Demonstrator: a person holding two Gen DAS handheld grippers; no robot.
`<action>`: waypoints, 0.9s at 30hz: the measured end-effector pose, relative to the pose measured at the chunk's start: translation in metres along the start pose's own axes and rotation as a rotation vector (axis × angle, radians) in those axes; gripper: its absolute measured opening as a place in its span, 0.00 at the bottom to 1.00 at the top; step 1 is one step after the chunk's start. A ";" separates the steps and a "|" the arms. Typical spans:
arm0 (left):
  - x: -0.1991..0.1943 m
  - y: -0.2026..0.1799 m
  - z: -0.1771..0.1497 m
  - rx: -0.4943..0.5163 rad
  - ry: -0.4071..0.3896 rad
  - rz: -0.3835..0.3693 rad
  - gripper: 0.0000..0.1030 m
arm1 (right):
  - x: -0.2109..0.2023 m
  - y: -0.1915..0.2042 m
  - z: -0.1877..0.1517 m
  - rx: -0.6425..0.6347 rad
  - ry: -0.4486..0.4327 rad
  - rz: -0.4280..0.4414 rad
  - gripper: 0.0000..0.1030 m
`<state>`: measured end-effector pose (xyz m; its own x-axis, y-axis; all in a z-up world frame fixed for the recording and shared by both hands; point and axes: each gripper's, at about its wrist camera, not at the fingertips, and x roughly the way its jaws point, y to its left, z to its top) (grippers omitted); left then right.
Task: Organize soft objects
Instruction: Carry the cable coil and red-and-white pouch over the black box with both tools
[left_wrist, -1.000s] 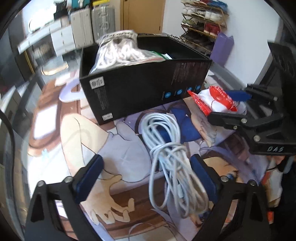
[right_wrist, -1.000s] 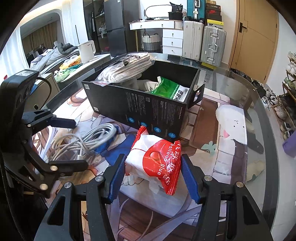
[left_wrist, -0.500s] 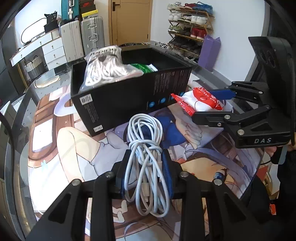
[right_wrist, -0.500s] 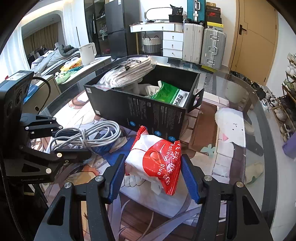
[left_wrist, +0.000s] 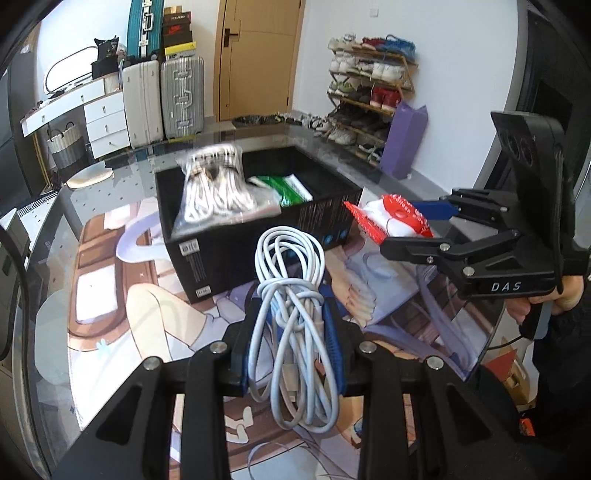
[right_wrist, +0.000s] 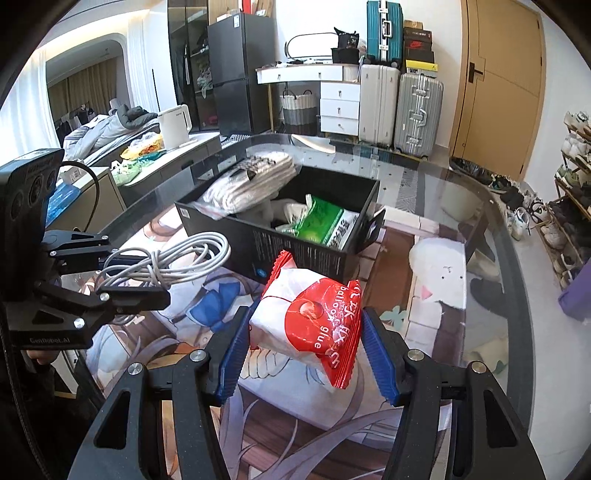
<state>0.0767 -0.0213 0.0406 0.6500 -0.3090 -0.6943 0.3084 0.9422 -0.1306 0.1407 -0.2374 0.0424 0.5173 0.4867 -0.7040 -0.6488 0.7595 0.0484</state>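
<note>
My left gripper (left_wrist: 291, 332) is shut on a coiled white cable (left_wrist: 291, 295) and holds it above the mat, in front of the black box (left_wrist: 258, 236). It also shows in the right wrist view (right_wrist: 147, 280) with the cable (right_wrist: 173, 258). My right gripper (right_wrist: 304, 339) is shut on a red and white packet (right_wrist: 310, 321) and holds it off the mat, near the box (right_wrist: 295, 247). The packet shows in the left wrist view (left_wrist: 391, 218) too. The box holds a clear bag of white items (left_wrist: 218, 188) and a green packet (right_wrist: 325, 225).
A glass table (right_wrist: 498, 258) carries an illustrated mat (left_wrist: 122, 302). Suitcases (right_wrist: 399, 107), white drawers (right_wrist: 340, 107) and a shoe rack (left_wrist: 369, 96) stand beyond the table. A white kettle (right_wrist: 175, 125) sits on a side counter.
My left gripper closed on the white cable and lifted it off the mat. My right gripper kept its hold on the red and white packet and rose a little.
</note>
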 end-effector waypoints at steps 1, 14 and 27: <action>-0.003 0.001 0.002 -0.003 -0.012 -0.001 0.29 | -0.002 0.000 0.001 0.000 -0.006 -0.001 0.58; -0.022 0.001 0.027 -0.009 -0.106 0.013 0.29 | -0.033 -0.002 0.013 0.033 -0.119 -0.020 0.58; 0.017 0.010 0.075 -0.023 -0.107 0.022 0.29 | -0.029 -0.007 0.031 0.041 -0.138 -0.017 0.58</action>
<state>0.1428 -0.0267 0.0807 0.7272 -0.2995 -0.6176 0.2781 0.9512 -0.1339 0.1474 -0.2434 0.0840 0.6017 0.5261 -0.6009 -0.6171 0.7839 0.0685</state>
